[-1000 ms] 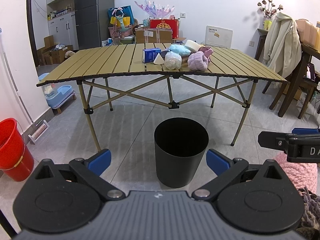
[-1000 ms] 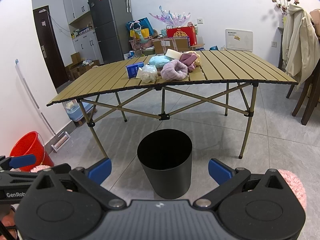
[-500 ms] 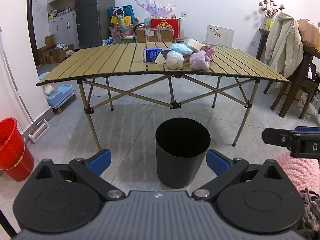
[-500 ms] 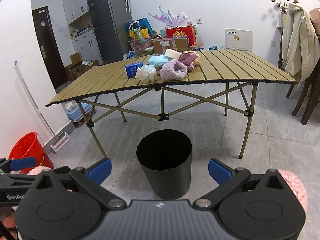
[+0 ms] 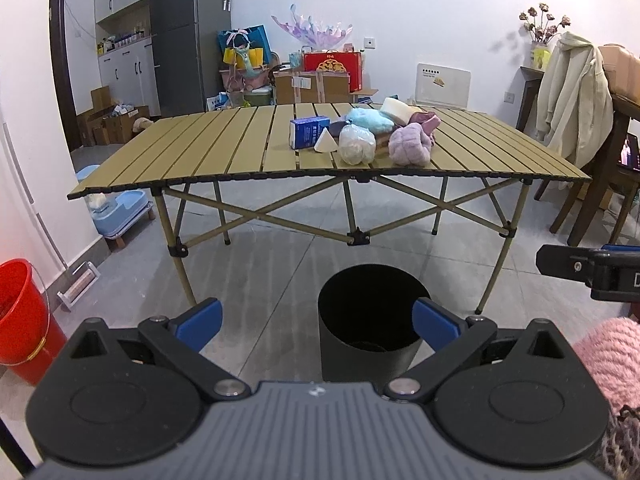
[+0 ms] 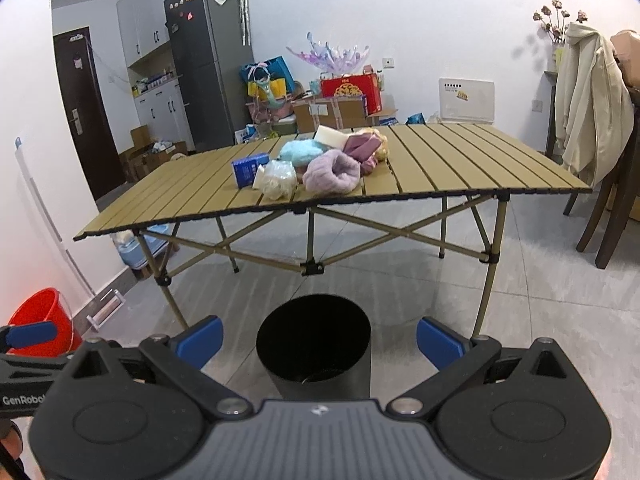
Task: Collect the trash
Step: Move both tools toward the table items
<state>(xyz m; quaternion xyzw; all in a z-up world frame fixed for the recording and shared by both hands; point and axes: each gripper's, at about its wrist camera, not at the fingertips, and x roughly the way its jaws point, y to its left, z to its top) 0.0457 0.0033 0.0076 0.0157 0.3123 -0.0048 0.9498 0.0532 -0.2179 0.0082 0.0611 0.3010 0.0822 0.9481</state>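
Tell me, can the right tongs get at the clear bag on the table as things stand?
Probably yes, after moving closer. The right tongs are open and empty, low over the bin, well short of the table. The clear bag sits near the front edge with nothing before it.

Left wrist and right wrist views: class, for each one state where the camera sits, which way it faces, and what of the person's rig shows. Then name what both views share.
Left wrist: sits on the left gripper, facing the black bin and folding table; its open blue fingers and the right gripper's tip at right show.
Right wrist: sits on the right gripper, facing likewise; its open fingers and the left gripper's tip at left show.
Shared: bin, table, blue box, lilac fluffy bundle, red bucket.
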